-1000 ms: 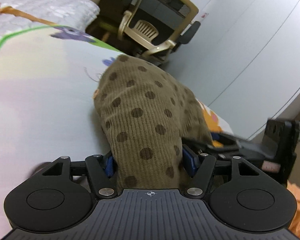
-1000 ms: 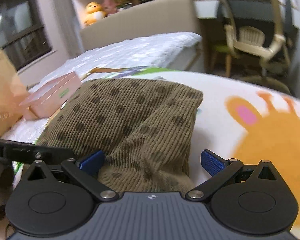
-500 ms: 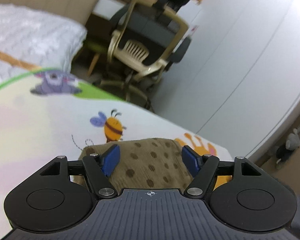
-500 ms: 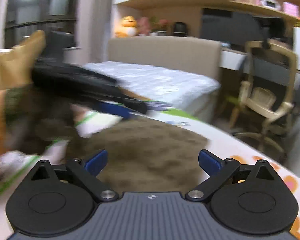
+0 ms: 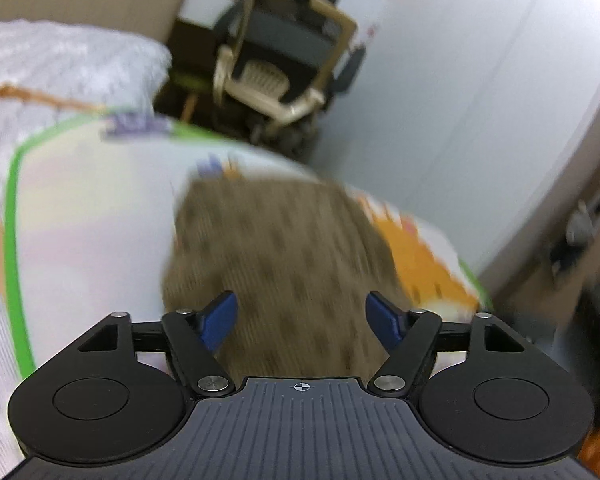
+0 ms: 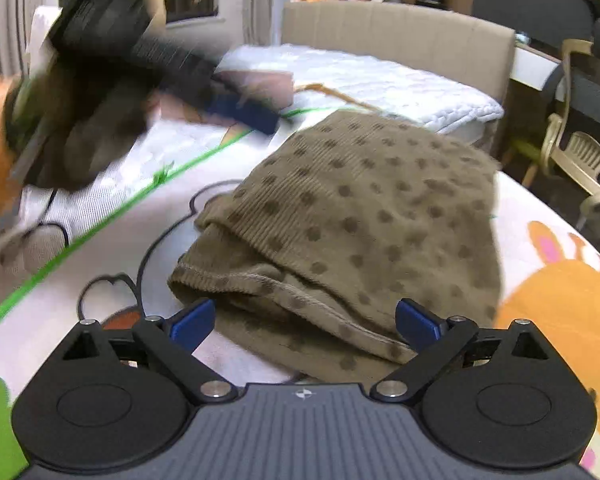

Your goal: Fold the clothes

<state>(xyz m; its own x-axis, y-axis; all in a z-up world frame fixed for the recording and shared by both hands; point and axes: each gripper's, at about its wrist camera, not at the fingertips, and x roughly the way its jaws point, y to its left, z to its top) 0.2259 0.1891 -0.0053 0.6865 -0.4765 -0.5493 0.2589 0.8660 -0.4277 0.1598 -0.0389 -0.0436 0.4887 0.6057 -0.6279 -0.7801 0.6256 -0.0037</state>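
A folded olive-brown corduroy garment with dark dots (image 6: 360, 224) lies on a white cartoon-print play mat (image 6: 112, 248). It also shows, blurred, in the left wrist view (image 5: 276, 264). My right gripper (image 6: 306, 320) is open and empty, low over the garment's near hem. My left gripper (image 5: 302, 318) is open and empty, above the garment's near edge. In the right wrist view the left gripper (image 6: 244, 112) appears as a dark blur up and to the left of the garment, clear of it.
A white quilted mattress (image 6: 380, 84) with a beige headboard (image 6: 400, 36) lies behind the mat. A cream chair (image 5: 272, 80) stands past the mat's far edge by a white wall (image 5: 480, 100). A pink box (image 6: 260, 88) sits near the mat's green border.
My left gripper let go of the garment, opened and drew back above it. The garment now lies flat and folded on the mat. My right gripper backed toward the near hem.
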